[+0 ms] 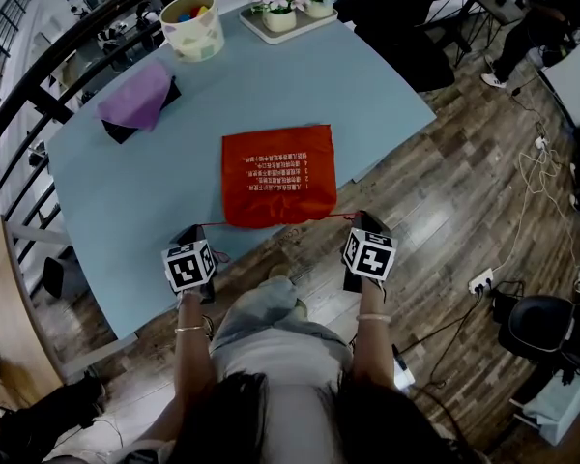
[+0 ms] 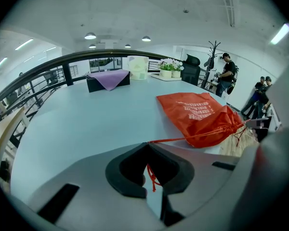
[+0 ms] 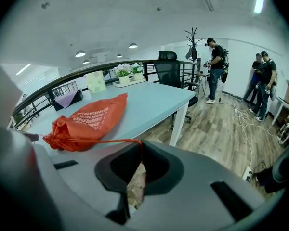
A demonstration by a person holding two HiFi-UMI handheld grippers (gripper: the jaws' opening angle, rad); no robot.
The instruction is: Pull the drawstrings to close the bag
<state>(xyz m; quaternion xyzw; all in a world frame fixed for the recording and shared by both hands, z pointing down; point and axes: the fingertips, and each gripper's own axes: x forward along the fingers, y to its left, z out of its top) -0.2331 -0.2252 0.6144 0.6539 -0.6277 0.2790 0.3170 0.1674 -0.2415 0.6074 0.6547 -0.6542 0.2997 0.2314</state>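
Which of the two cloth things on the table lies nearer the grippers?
The red bag, at the near edge, with white print; the purple cloth drapes a dark box farther back.

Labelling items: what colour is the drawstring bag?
Bag is orange-red with white print; head view best.

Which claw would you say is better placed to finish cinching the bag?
Right, marginally. Both grip taut strings, but the right claw is off the table with open floor beyond; the left claw is over it.
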